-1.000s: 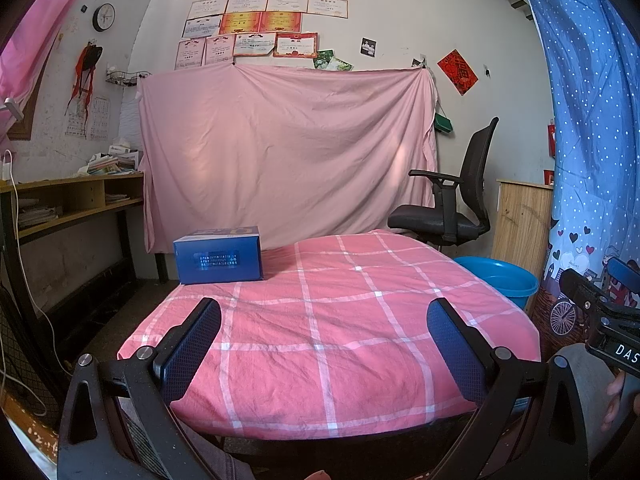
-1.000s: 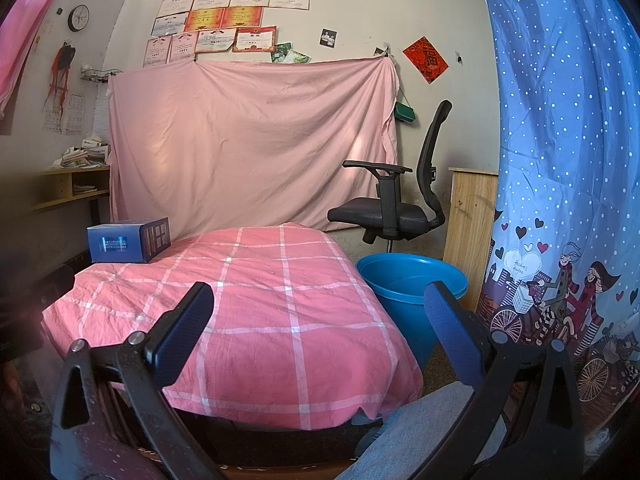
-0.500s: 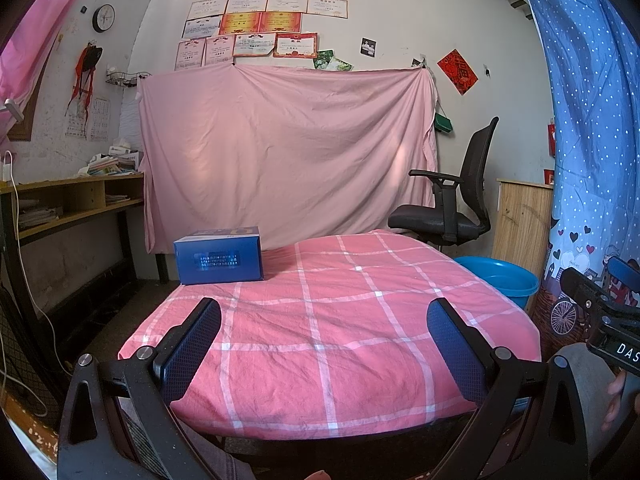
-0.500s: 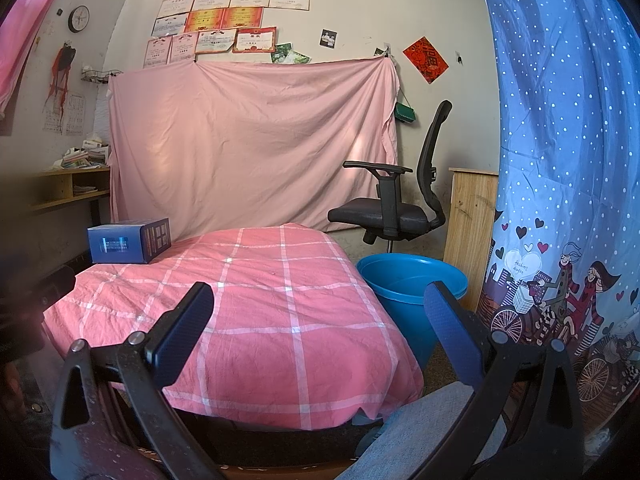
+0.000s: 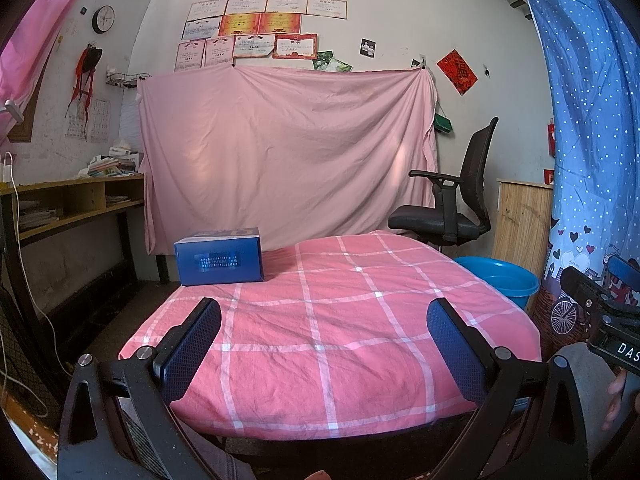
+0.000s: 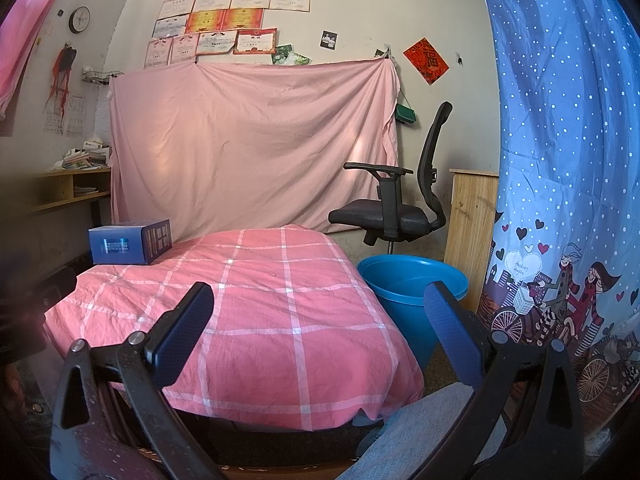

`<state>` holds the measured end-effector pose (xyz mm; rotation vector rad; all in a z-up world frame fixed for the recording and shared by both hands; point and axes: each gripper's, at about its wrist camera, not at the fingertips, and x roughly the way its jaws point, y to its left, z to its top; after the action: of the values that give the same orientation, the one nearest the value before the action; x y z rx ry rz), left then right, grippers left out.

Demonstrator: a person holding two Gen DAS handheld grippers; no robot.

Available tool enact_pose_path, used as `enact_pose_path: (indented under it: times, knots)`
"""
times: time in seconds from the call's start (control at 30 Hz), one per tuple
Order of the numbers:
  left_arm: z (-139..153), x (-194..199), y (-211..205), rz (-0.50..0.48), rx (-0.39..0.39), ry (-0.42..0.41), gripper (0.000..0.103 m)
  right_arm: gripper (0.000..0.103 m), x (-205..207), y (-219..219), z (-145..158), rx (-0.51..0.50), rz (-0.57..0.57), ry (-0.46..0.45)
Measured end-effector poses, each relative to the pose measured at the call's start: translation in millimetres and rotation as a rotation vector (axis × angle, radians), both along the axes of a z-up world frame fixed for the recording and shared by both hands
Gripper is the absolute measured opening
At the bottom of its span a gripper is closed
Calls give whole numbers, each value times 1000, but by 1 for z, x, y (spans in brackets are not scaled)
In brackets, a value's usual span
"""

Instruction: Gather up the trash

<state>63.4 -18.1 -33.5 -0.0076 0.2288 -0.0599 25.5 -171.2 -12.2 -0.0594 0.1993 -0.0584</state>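
Left tongs held low at the near edge of the tabletop, jaws wide apart, nothing between them. Right tongs likewise spread apart with nothing in them, hanging over the near right part of the same tabletop.

Tabletop covered by a pink checked cloth. Blue box sits at the far left corner, resting flat, its long face toward the left camera; the right view shows the same box at the far left edge. It is well apart from both tongs.

Blue bucket stands on the floor just beside the tabletop's right edge. Black office chair behind the bucket. Pink sheet hangs on the wall beyond the far edge.
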Motion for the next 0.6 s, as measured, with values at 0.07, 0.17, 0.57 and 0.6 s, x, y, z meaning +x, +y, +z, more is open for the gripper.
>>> enact_pose_path:
  times: [0.07,0.17,0.57,0.6]
  knots:
    - [0,0,0,0,0,0,101,103,0,1,0,0,0,0]
    - [0,0,0,-1,1,-1,101,103,0,1,0,0,0,0]
    - [0,0,0,0,2,0,101,103,0,2,0,1,-1,0]
    - [0,0,0,0,1,0,101,103,0,3,0,1,-1,0]
